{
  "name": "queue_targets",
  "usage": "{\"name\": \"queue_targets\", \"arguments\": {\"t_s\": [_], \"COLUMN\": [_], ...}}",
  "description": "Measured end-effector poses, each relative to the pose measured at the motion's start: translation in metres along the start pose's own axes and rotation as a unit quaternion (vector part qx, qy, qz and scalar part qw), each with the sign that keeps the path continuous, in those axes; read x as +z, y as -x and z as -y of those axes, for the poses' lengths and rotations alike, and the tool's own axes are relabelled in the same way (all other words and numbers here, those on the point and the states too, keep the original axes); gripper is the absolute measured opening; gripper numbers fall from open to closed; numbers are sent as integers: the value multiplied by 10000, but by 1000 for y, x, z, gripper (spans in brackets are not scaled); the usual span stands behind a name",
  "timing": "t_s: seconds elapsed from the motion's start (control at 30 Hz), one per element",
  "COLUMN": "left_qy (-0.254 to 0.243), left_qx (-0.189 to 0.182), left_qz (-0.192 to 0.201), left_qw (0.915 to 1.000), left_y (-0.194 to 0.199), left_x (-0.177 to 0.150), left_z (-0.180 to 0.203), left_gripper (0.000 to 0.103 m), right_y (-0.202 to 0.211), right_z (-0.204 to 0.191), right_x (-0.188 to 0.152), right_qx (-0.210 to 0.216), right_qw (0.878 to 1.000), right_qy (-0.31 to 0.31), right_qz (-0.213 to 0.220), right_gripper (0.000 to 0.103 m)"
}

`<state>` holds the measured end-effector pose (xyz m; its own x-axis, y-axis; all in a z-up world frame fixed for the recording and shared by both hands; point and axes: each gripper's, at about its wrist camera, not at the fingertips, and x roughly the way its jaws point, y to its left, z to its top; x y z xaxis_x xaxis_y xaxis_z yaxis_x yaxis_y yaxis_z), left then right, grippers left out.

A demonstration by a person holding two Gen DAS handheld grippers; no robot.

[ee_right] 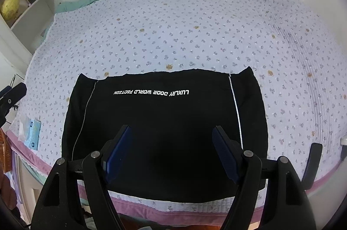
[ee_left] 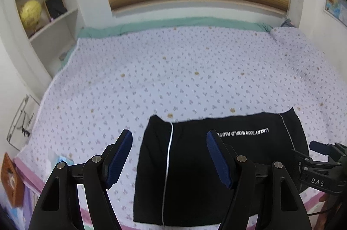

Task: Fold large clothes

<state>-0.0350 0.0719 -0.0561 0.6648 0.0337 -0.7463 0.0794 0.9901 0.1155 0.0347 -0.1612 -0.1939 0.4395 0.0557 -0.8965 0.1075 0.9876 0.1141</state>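
You have one folded black garment [ee_right: 164, 132] on one bed [ee_right: 195, 34], two grippers, left [ee_left: 169, 154] and right [ee_right: 171, 149], one globe [ee_left: 30, 12] and one blue packet [ee_right: 32, 134].

A wide bed [ee_right: 195, 19] carries everything, covered by a pale lilac quilted bedspread [ee_left: 151, 78] printed with small grey flowers and a few brown bears. A pink band [ee_right: 134, 205] edges the bedspread on the side nearest the tongs. Directly on it, under and ahead of both tongs, lies a black folded garment [ee_right: 164, 121] with thin white side stripes and a line of white lettering. Off to the left of the tongs, near the bed's edge, lies a small light-blue packet [ee_right: 32, 135]. A green sheet [ee_left: 151, 24] shows along the far edge.
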Motion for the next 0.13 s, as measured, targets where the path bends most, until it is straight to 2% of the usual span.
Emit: {"name": "queue_targets", "arguments": {"t_s": [0.07,0.13], "left_qy": [-53,-92], "left_qx": [-16,-156], "left_qz": [60,-50], "left_qw": [10000,9998], "left_y": [3,0], "left_x": [1,1], "left_z": [1,2], "left_gripper": [72,72], "right_y": [-2,-2], "right_z": [0,0], "right_x": [0,-1], "right_qx": [-6,-11], "right_qw": [10000,10000], "right_qy": [-2,4], "right_qz": [-29,-35], "right_gripper": [79,79]}}
